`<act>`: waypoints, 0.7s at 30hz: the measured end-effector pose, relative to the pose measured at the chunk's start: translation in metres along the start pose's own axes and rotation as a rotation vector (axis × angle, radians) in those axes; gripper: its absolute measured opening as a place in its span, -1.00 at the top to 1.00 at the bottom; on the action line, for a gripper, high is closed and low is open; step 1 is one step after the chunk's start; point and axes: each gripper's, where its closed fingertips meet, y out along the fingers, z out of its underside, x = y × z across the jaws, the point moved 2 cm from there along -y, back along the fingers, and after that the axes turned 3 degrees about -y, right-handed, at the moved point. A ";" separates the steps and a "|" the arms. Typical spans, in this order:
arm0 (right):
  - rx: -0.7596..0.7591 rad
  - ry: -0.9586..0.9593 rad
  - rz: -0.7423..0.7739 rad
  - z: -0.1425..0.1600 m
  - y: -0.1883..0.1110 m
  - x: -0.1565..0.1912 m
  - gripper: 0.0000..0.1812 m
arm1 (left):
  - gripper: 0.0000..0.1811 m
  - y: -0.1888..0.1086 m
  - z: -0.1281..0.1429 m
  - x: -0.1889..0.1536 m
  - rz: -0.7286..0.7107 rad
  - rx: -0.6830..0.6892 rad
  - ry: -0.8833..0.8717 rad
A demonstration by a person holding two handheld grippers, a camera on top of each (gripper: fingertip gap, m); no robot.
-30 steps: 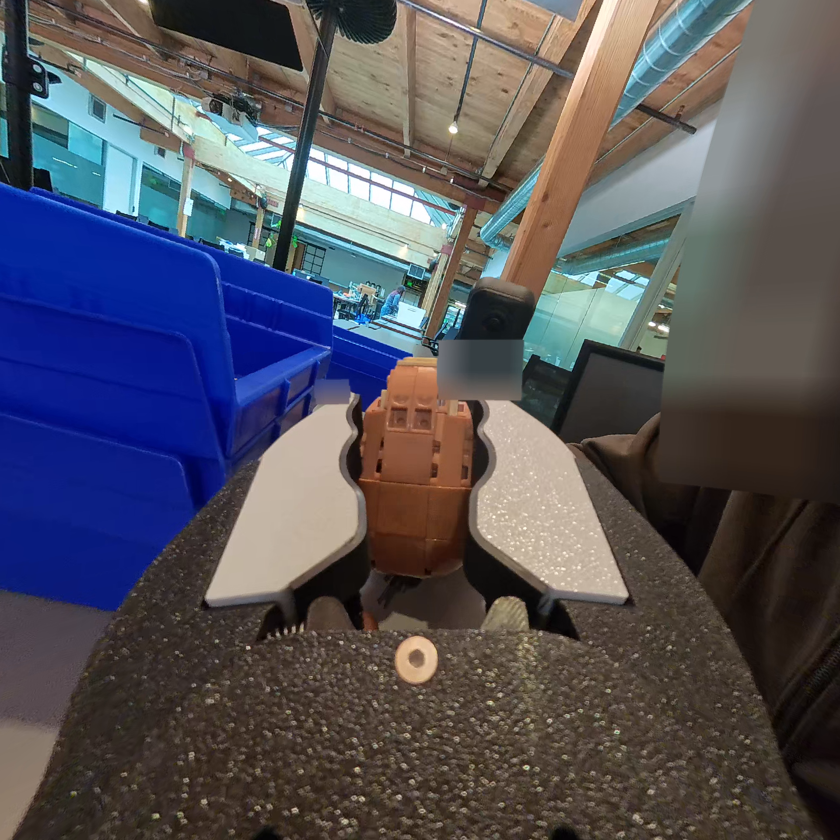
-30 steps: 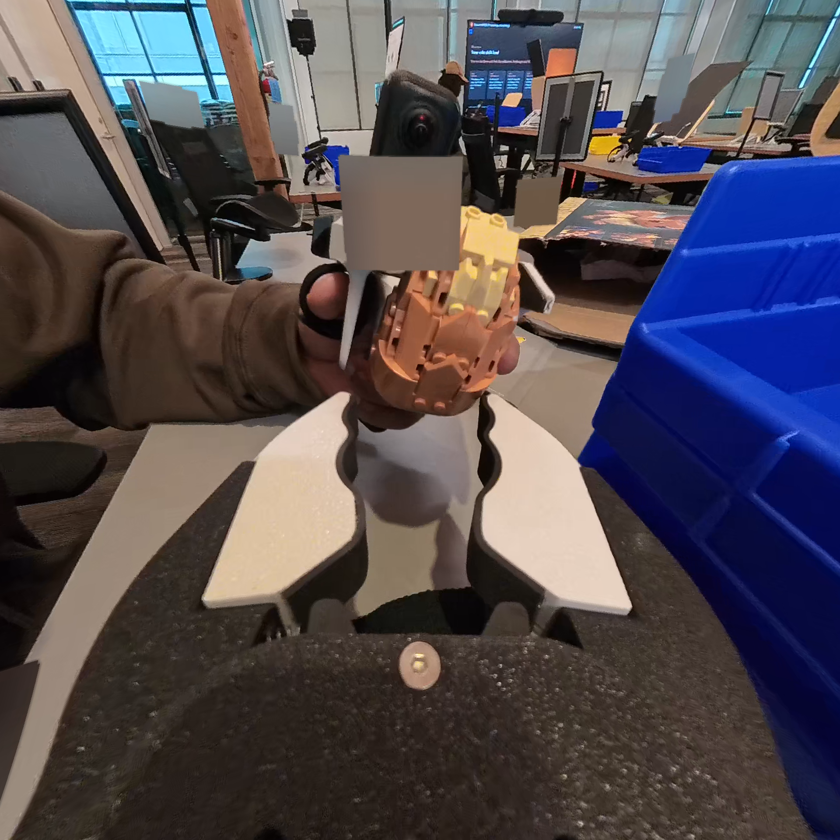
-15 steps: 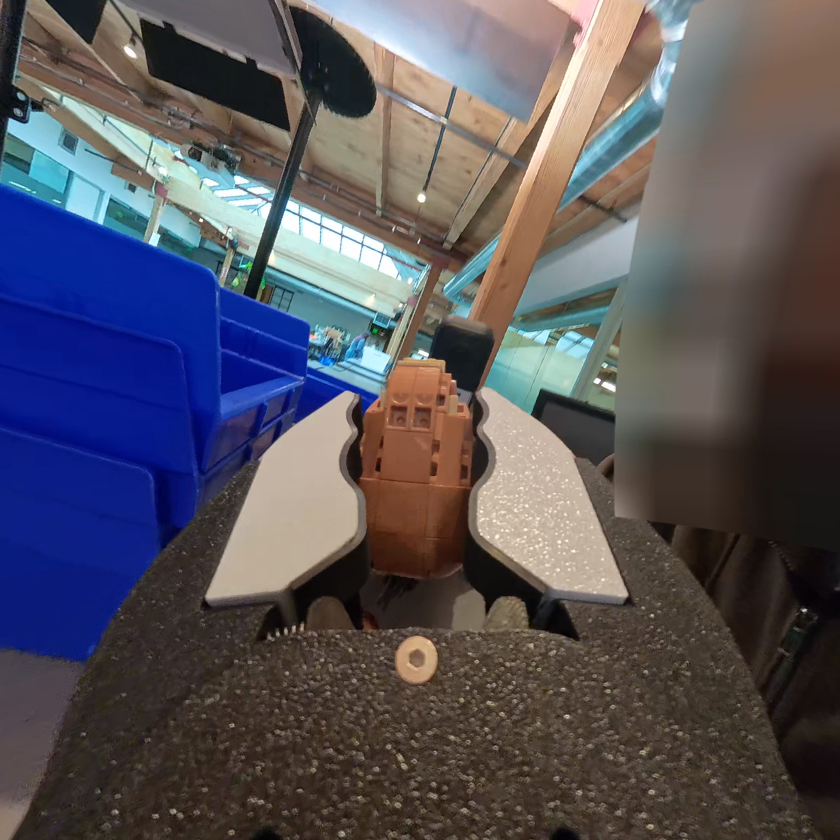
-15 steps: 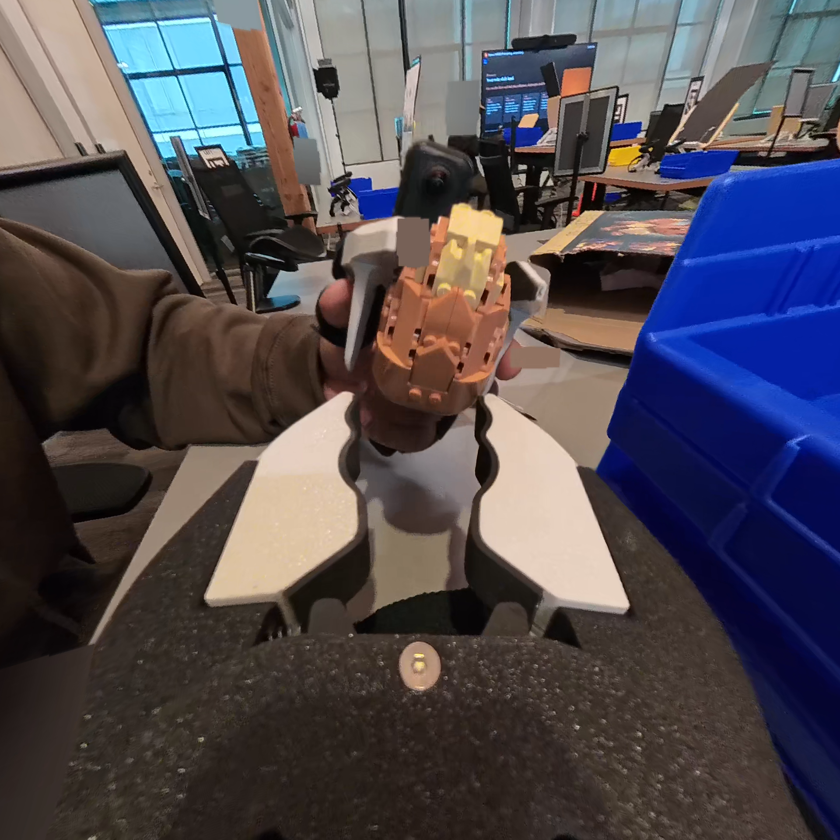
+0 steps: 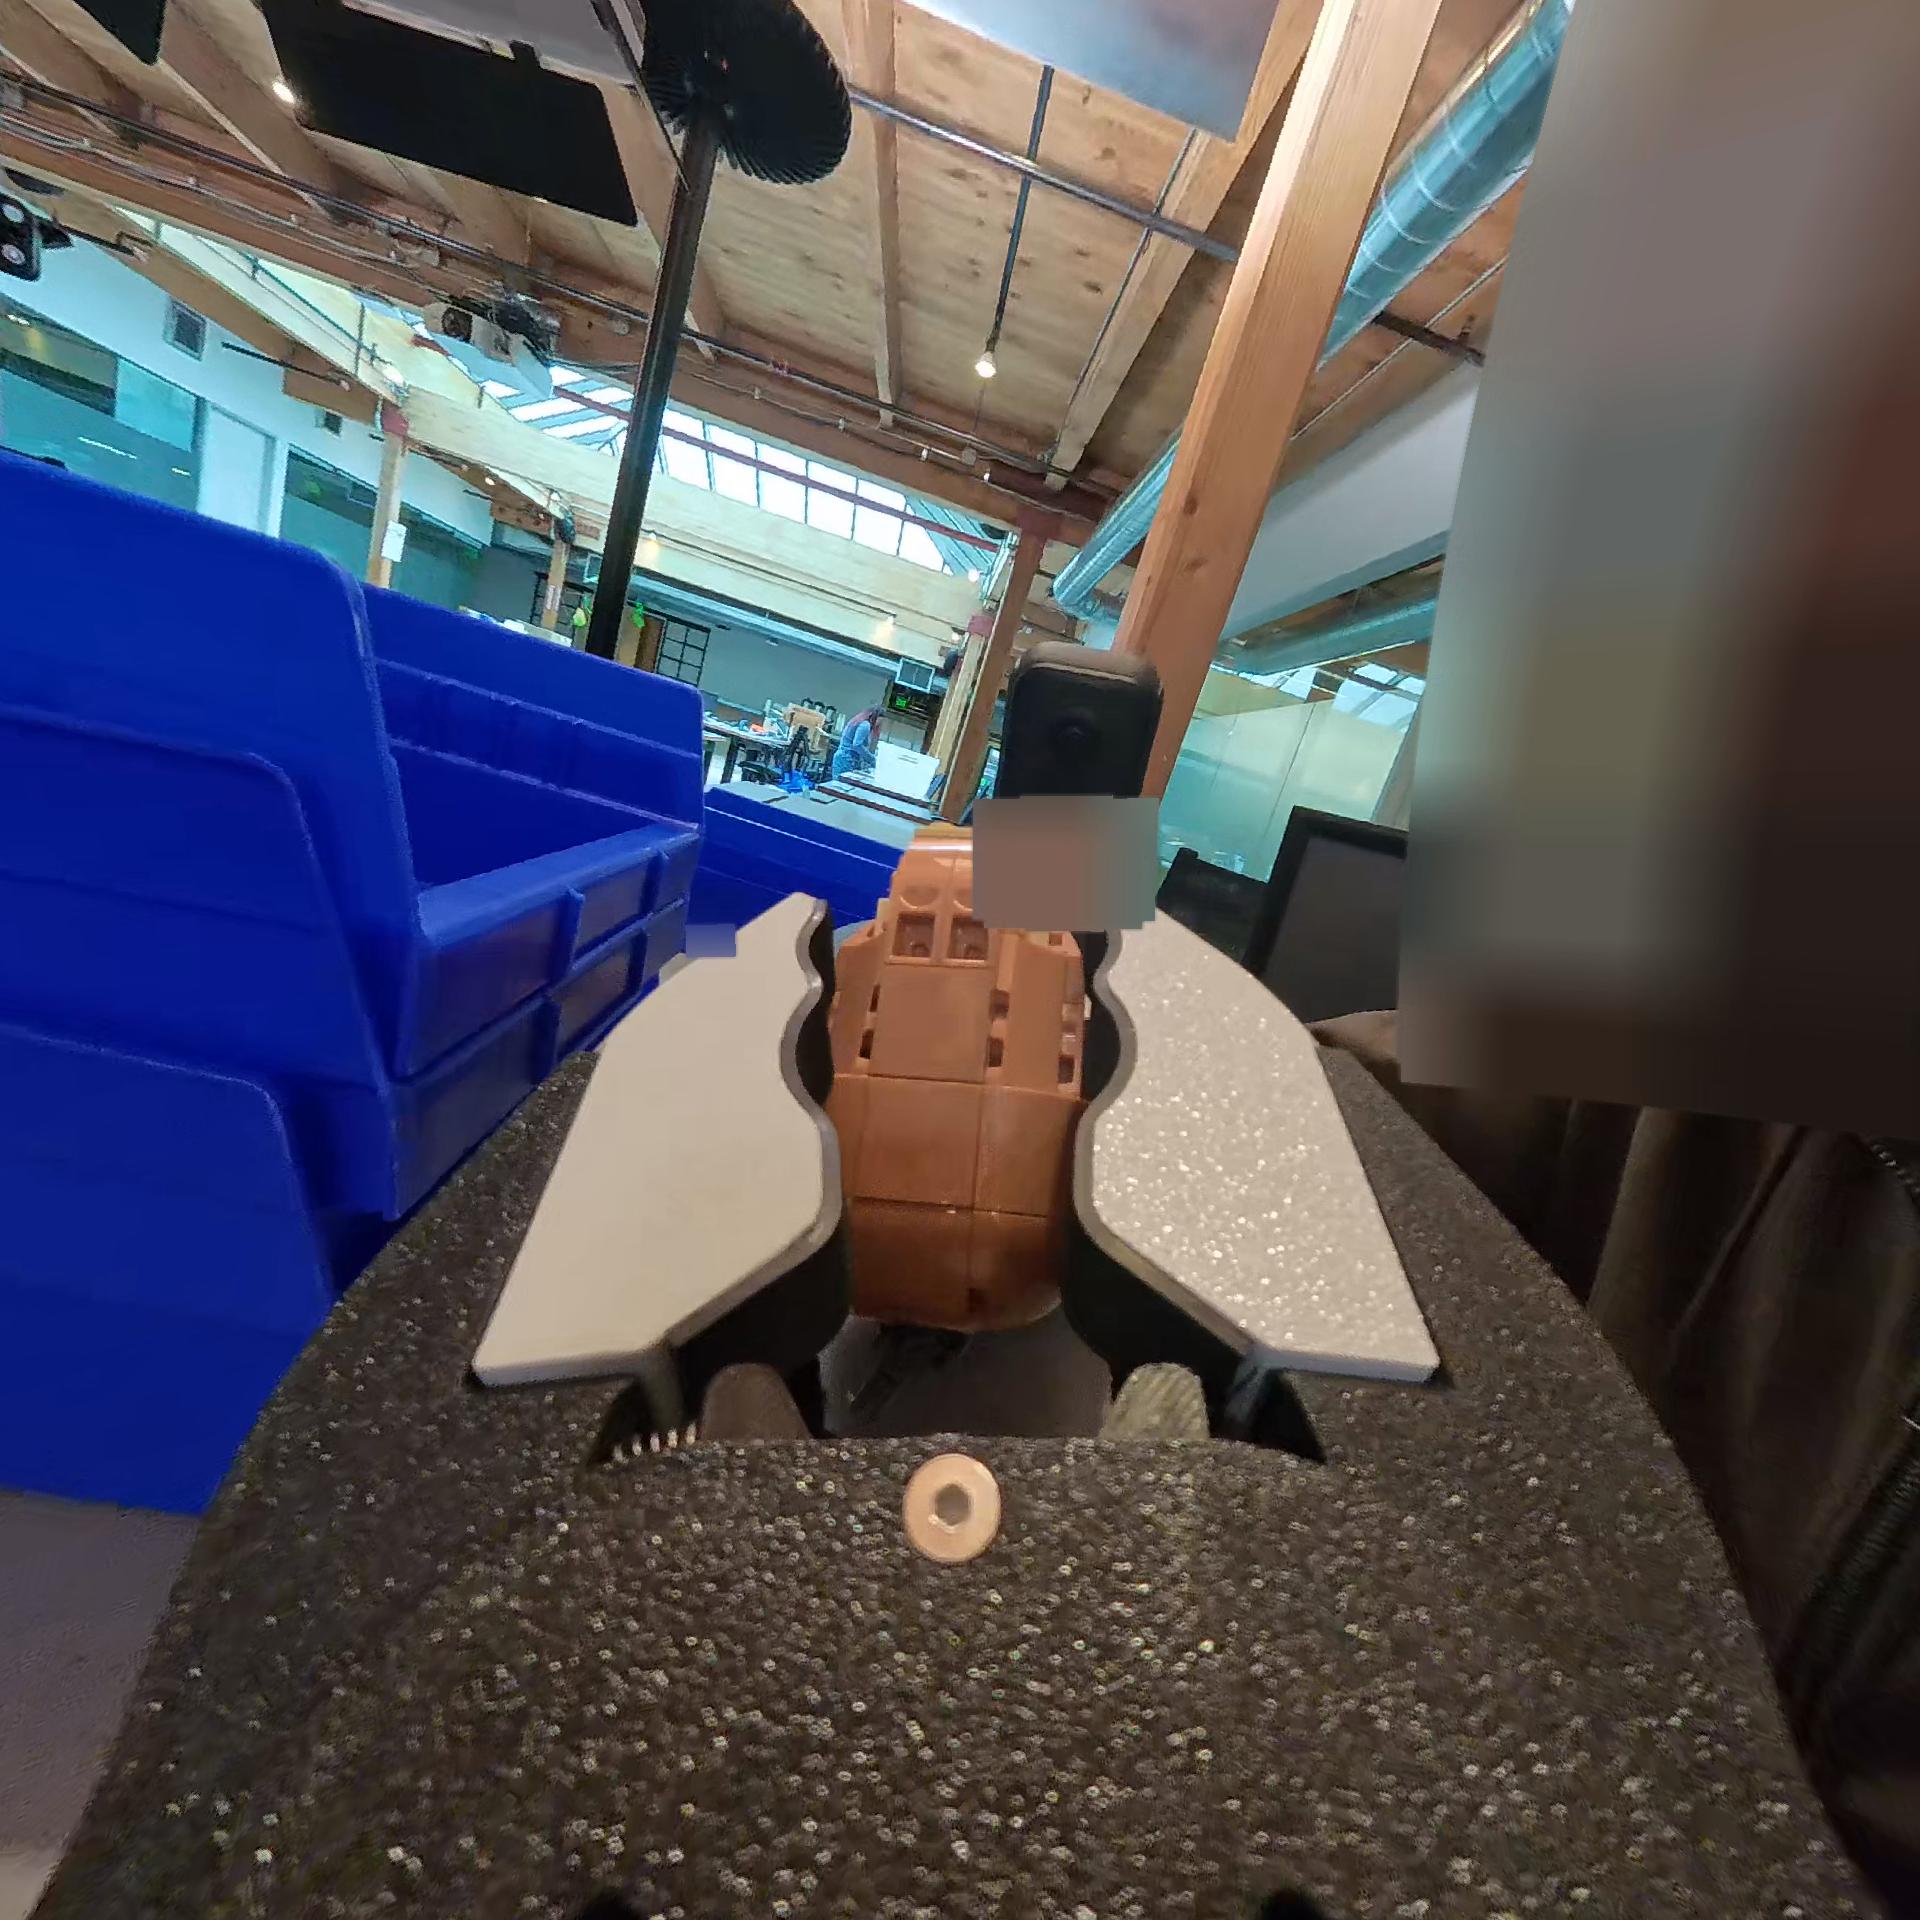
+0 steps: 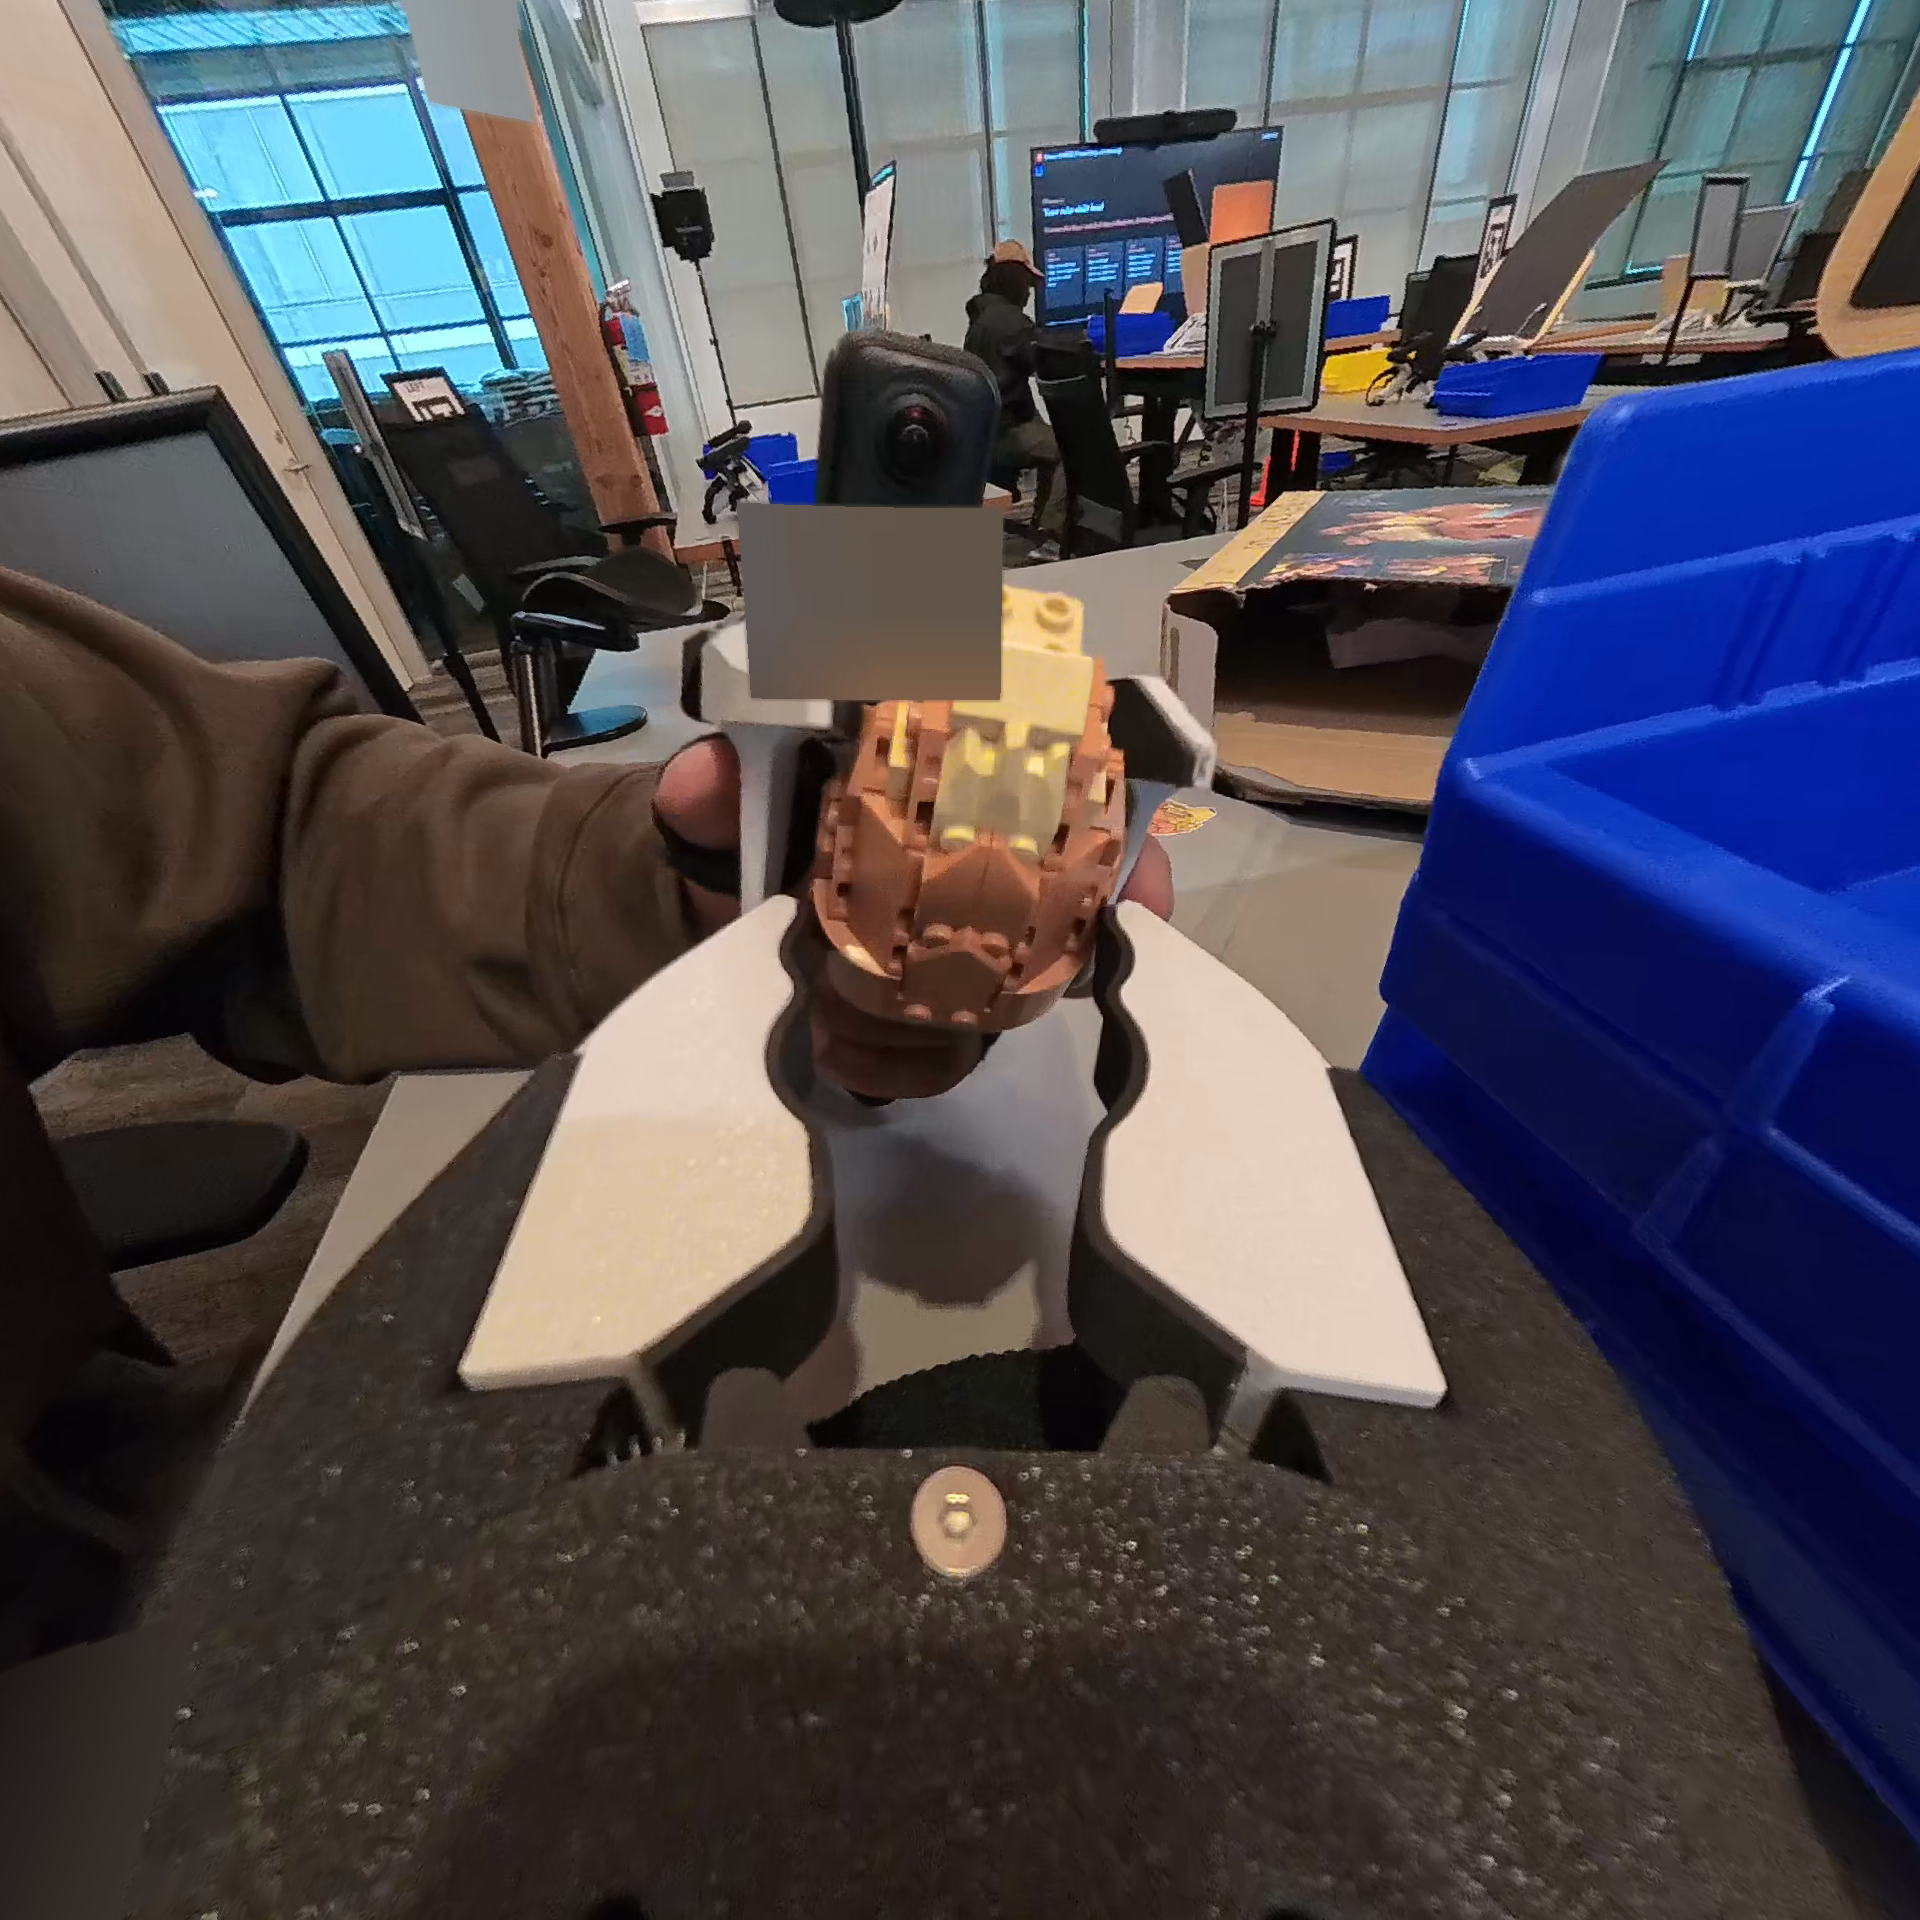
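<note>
A brown brick-built model [image 5: 951, 1122] with a pale yellow top sits clamped between the fingers of my left gripper [image 5: 956, 935], held up in the air. In the right wrist view the same model [image 6: 966, 883] points its rounded end at me, gripped by the left gripper's white fingers [image 6: 764, 810], with a hand and brown sleeve [image 6: 312, 831] behind. My right gripper [image 6: 951, 935] is open and empty. The model's rounded end sits right at its fingertips; I cannot tell whether they touch. The right gripper's black camera [image 5: 1081, 727] shows just beyond the model.
Stacked blue plastic bins stand close on the left in the left wrist view [image 5: 260, 935] and on the right in the right wrist view [image 6: 1714, 831]. An open cardboard box [image 6: 1330, 644] lies on the grey table [image 6: 1278, 935]. A dark monitor [image 5: 1330, 914] stands behind. Across from one pair of fingers to the other is roughly 5 cm.
The model has come closer to my right gripper; its rounded end now reaches the open fingertips. The left gripper tilted up, then back down a little, still shut on the model.
</note>
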 end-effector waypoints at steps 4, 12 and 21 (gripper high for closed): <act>0.008 -0.017 0.016 0.001 0.001 -0.001 0.43 | 0.49 0.000 0.000 0.001 -0.009 0.007 0.009; 0.007 -0.084 0.024 0.000 -0.004 -0.002 0.44 | 0.49 -0.002 0.000 -0.001 -0.002 0.094 0.053; -0.007 -0.068 0.030 -0.002 -0.008 -0.007 0.44 | 0.49 -0.010 0.002 0.002 -0.017 0.194 0.109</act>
